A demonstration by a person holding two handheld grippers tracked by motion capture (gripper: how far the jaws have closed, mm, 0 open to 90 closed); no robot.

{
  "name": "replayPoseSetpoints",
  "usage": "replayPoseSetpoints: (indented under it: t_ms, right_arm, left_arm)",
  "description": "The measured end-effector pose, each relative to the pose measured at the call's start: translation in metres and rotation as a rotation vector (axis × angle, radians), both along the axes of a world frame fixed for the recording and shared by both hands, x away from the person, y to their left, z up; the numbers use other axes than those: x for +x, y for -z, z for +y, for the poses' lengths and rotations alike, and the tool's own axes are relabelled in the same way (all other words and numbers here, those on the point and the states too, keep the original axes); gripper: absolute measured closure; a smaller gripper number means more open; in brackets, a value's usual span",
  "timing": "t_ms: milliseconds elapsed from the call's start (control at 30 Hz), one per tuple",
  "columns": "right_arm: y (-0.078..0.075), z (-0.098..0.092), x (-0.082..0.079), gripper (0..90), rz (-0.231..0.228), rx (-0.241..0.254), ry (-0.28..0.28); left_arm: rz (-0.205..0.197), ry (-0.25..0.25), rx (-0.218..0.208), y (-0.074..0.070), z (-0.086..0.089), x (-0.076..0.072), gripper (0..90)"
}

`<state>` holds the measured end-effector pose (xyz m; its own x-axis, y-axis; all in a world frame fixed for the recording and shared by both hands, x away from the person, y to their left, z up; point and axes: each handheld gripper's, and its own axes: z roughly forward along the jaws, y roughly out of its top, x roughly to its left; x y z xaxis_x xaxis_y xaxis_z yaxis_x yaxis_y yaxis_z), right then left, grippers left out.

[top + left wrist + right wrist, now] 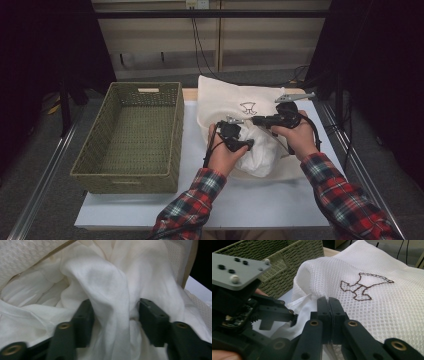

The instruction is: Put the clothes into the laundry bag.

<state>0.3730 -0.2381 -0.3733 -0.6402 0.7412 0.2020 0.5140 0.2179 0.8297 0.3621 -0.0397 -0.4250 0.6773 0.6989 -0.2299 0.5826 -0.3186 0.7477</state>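
A white mesh bag (235, 97) with a dark stitched emblem lies on the table to the right of the basket, its mouth towards me. A bunched white cloth (260, 152) sits in that mouth. My left gripper (248, 144) reaches into it; in the left gripper view its jaws (115, 315) stand apart on either side of a fold of the cloth (105, 285), not pressing it. My right gripper (328, 301) is shut on the rim of the mesh bag (374, 272) and holds it up just above the left gripper (279, 315).
An empty green woven basket (127, 175) stands on the left half of the white table (250, 200), close to the left hand. The table's front strip is bare. Cables hang at the back wall.
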Motion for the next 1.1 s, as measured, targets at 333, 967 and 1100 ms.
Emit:
replayPoseSetpoints:
  t_ms: [333, 967, 1100]
  right_arm:
    - [0.001, 0.003, 0.001, 88.9, 0.007, -0.011, 0.005]
    - [0.001, 0.005, 0.004, 88.8, 0.015, -0.019, -0.003]
    - [0.001, 0.005, 0.003, 88.8, 0.015, -0.018, -0.003]
  left_arm:
    - [0.013, 0.032, 0.042, -0.008, 0.015, -0.011, 27.3]
    - [0.113, 0.107, 0.052, 0.015, 0.011, -0.021, 61.8]
    - [0.125, 0.097, 0.053, 0.02, 0.007, -0.017, 79.4]
